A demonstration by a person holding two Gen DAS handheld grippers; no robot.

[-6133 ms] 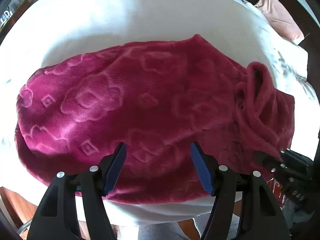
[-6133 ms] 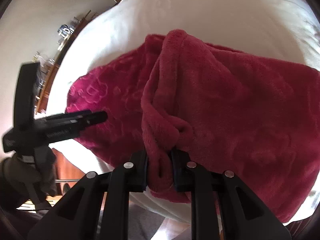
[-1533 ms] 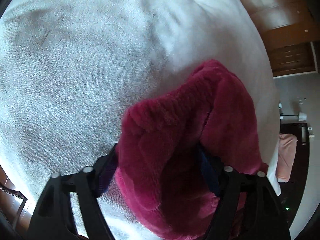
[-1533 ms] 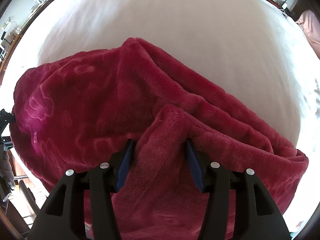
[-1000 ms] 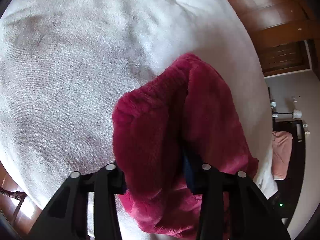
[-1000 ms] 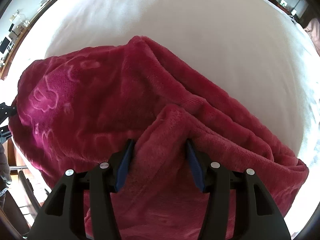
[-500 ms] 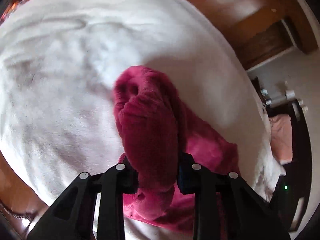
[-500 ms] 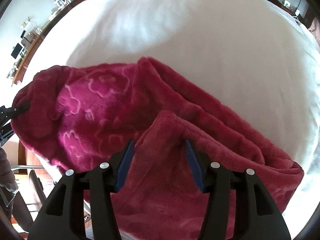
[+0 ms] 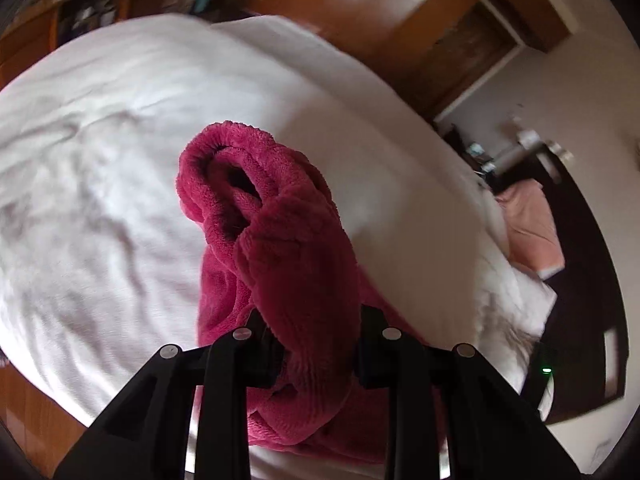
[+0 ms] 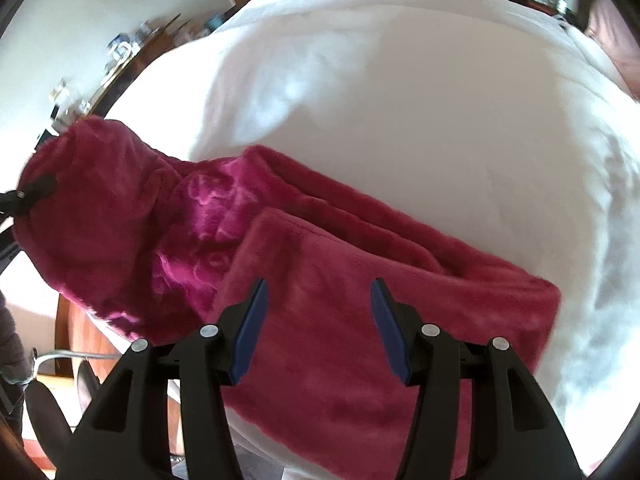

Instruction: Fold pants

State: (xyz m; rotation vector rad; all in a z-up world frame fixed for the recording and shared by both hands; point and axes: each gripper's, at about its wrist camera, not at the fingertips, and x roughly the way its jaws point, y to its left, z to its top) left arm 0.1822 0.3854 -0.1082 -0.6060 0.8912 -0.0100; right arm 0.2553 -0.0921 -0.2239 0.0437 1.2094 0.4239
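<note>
Two claws work over magenta fleece pants (image 10: 360,320) lying on a white bed (image 10: 420,100). The left claw (image 9: 316,332) grips a raised bunch of the fabric. The right claw (image 10: 318,320) hovers above it, spread wide.

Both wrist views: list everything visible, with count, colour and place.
fleece pants: one, magenta with embossed pattern, lying on the bed, one end lifted.
bed cover: one, white, under the pants.
pink fabric: one, pale pink, beyond the bed's far edge.
wooden door: one, brown, behind the bed.
cluttered shelf: one, wooden, along the wall.
left gripper: black, shut on the lifted pants end.
right gripper: black with blue pads, open over the pants.
</note>
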